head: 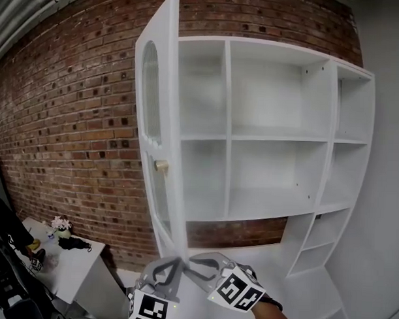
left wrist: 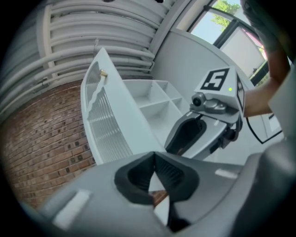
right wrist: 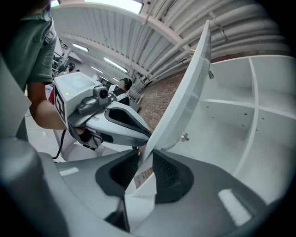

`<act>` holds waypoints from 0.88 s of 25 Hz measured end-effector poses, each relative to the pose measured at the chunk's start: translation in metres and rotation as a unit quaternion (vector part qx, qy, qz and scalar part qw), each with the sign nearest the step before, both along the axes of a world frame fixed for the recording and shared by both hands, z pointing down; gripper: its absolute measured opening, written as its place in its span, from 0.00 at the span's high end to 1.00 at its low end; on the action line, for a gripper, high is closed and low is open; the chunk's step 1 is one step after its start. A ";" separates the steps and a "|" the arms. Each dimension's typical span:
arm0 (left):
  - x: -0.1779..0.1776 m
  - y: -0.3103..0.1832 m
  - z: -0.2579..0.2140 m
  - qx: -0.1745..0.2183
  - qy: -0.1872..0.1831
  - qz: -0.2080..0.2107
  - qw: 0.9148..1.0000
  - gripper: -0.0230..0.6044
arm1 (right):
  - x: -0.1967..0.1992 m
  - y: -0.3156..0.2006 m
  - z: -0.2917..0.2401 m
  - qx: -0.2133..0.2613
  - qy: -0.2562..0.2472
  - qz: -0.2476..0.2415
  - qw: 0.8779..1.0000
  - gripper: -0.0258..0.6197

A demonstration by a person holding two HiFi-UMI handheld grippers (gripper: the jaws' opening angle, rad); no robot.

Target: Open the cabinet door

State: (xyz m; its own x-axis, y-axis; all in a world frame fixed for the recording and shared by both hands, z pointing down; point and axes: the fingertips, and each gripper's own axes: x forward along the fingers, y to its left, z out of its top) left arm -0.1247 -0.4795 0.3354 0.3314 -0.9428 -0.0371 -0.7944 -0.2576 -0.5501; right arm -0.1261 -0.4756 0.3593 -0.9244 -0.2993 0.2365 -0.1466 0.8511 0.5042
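The white cabinet (head: pixel 272 135) stands against a brick wall, its shelves bare. Its tall door (head: pixel 158 121) with a brass knob (head: pixel 161 166) is swung well out. At the door's bottom corner both grippers meet. My right gripper (right wrist: pixel 144 162) is shut on the door's (right wrist: pixel 185 102) lower edge, which runs between its pads; the head view shows it at the bottom (head: pixel 190 263). My left gripper (left wrist: pixel 154 162) has its jaws together, with its tips against the outer face of the door (left wrist: pixel 111 125) low down. It sits beside the right one (head: pixel 171 264).
The brick wall (head: pixel 70 118) runs off to the left behind the cabinet. A low white table (head: pixel 59 249) with small items stands at the lower left. A grey wall (head: pixel 388 195) closes the right side. The cabinet's lower right steps down in small open shelves (head: pixel 317 238).
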 end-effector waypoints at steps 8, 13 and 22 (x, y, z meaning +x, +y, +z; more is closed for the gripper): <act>-0.021 0.048 -0.006 0.011 -0.024 -0.010 1.000 0.96 | -0.041 0.045 -0.002 0.011 -0.011 -0.027 1.000 0.89; -0.035 0.059 0.001 0.000 -0.015 -0.002 1.000 0.96 | -0.035 0.047 -0.010 0.009 -0.038 0.013 0.999 0.95; -0.034 0.053 -0.008 -0.003 0.014 -0.017 1.000 0.96 | 0.019 0.017 -0.033 -0.005 -0.085 0.107 0.991 0.95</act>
